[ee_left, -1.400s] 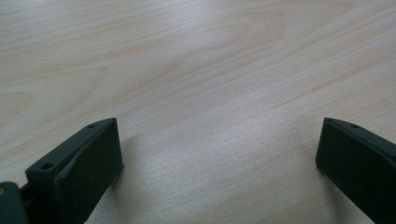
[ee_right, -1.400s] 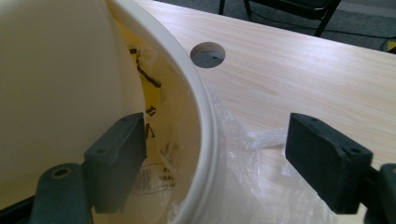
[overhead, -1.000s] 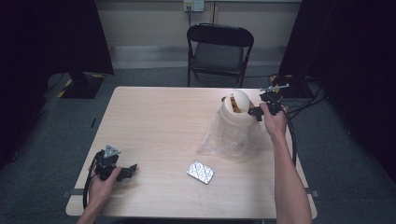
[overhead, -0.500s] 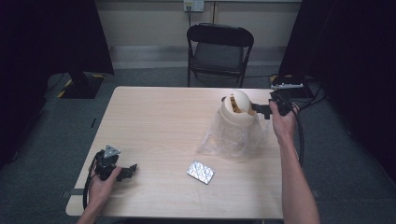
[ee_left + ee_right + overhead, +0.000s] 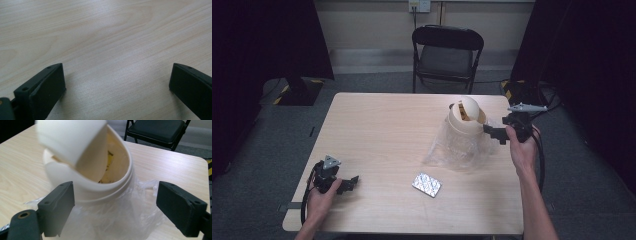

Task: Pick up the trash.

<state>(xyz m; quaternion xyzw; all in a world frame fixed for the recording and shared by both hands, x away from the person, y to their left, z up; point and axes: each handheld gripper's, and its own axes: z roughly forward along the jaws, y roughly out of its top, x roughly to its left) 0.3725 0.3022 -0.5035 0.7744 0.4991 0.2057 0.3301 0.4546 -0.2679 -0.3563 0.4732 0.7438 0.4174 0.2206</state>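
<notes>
My left gripper [image 5: 352, 182] and right gripper [image 5: 490, 133] are black, each topped by a grey three-cornered plate and trailing a black cable; the blocky fingers [image 5: 57, 207] show small screw holes; forearms bare.

A cream swing-lid bin [image 5: 464, 122] stands upright – lid tilted open – lined with clear plastic bag [image 5: 457, 152].

Light wooden table [image 5: 382, 130] – on it a cream bin [image 5: 463, 125] in clear plastic and a foil blister pack [image 5: 427, 184]

Even overhead light brightens the bench [image 5: 382, 130] against dark surroundings, shadows stay soft, and the swinging lid [image 5: 72, 142] blurs close up.
</notes>
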